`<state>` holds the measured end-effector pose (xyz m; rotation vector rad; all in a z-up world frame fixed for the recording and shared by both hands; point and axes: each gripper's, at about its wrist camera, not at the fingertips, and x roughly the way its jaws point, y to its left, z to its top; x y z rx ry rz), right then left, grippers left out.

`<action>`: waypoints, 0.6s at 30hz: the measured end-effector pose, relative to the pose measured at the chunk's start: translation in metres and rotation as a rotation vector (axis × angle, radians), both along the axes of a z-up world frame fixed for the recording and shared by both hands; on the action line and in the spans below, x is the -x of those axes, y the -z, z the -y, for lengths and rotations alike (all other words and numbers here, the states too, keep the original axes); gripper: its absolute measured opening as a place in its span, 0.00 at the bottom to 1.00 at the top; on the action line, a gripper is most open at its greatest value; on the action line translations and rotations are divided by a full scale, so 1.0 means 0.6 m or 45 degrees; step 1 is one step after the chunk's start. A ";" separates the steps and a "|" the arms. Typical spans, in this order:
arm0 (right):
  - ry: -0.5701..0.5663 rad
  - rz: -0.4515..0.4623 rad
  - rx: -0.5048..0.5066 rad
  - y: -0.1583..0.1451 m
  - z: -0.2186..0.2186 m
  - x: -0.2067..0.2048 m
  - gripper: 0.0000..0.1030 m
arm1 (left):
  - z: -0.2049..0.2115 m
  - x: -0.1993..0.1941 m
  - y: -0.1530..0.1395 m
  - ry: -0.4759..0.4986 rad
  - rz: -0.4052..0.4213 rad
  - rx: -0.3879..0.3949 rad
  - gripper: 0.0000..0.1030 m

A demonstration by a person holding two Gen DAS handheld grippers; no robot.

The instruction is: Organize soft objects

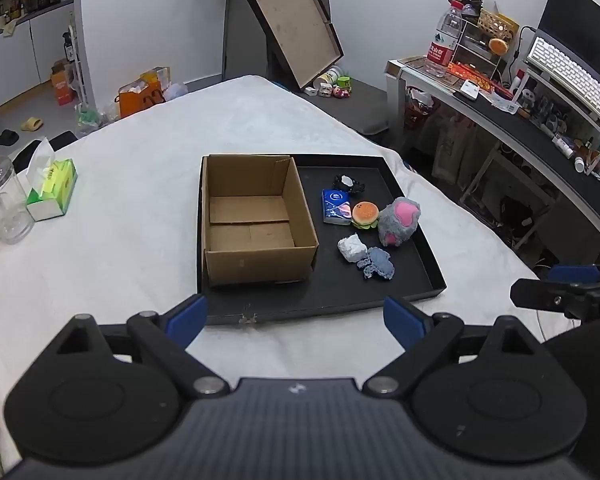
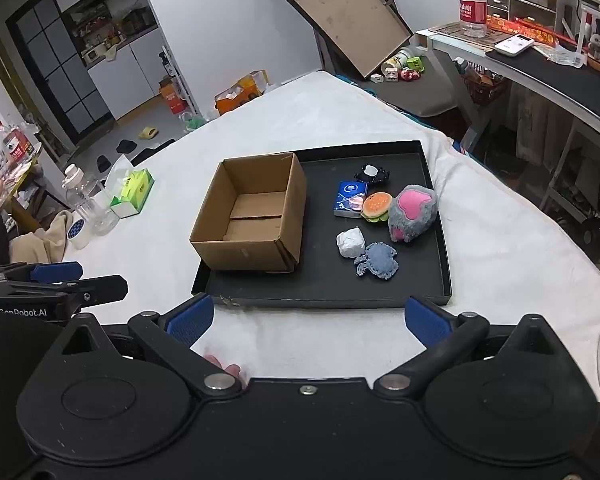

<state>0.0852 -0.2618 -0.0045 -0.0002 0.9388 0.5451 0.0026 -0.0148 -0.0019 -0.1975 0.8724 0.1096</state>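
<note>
While the soft things lay on the black tray (image 1: 416, 280) to the right of the cardboard box (image 1: 256, 220), we saw a grey-pink plush (image 1: 398, 222), a burger toy (image 1: 365, 216), a blue tissue pack (image 1: 335, 206), a white wad (image 1: 352, 249) and a blue rag (image 1: 376, 264). Our left tool (image 1: 296, 318) and right tool (image 2: 306, 318) hung near the tray's front rim, spread wide, gripping nothing.
</note>
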 end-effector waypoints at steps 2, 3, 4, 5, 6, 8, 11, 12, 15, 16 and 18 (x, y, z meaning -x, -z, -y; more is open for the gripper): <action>0.001 -0.002 0.001 0.000 -0.001 0.000 1.00 | 0.000 0.002 0.001 0.000 0.001 -0.001 0.91; 0.002 -0.002 0.002 0.000 -0.001 -0.001 1.00 | 0.000 0.002 0.001 -0.001 0.001 -0.002 0.91; 0.004 -0.004 0.002 0.000 -0.001 -0.001 1.00 | -0.001 0.003 0.002 -0.001 0.002 0.001 0.91; 0.005 -0.007 0.002 0.000 0.000 -0.004 1.00 | -0.002 0.002 0.002 -0.001 0.001 0.002 0.91; 0.007 -0.005 0.003 -0.001 0.000 -0.004 1.00 | -0.002 0.002 0.002 0.000 0.001 0.001 0.91; 0.010 -0.003 0.008 -0.002 0.000 -0.004 1.00 | -0.002 0.003 0.002 0.002 0.002 0.000 0.91; 0.011 -0.006 0.007 -0.001 0.000 -0.004 1.00 | -0.002 0.002 0.003 0.003 0.001 0.002 0.91; 0.011 -0.009 0.006 -0.001 0.001 -0.005 1.00 | -0.003 0.001 0.004 0.004 0.000 0.003 0.91; 0.012 -0.011 0.007 -0.001 0.001 -0.005 1.00 | -0.002 0.002 0.004 0.003 -0.001 0.004 0.91; 0.012 -0.010 0.006 -0.002 0.001 -0.005 1.00 | -0.002 0.001 0.003 0.004 -0.001 0.002 0.91; 0.012 -0.014 0.003 -0.001 0.001 -0.005 1.00 | -0.003 0.001 0.003 0.005 0.000 0.001 0.91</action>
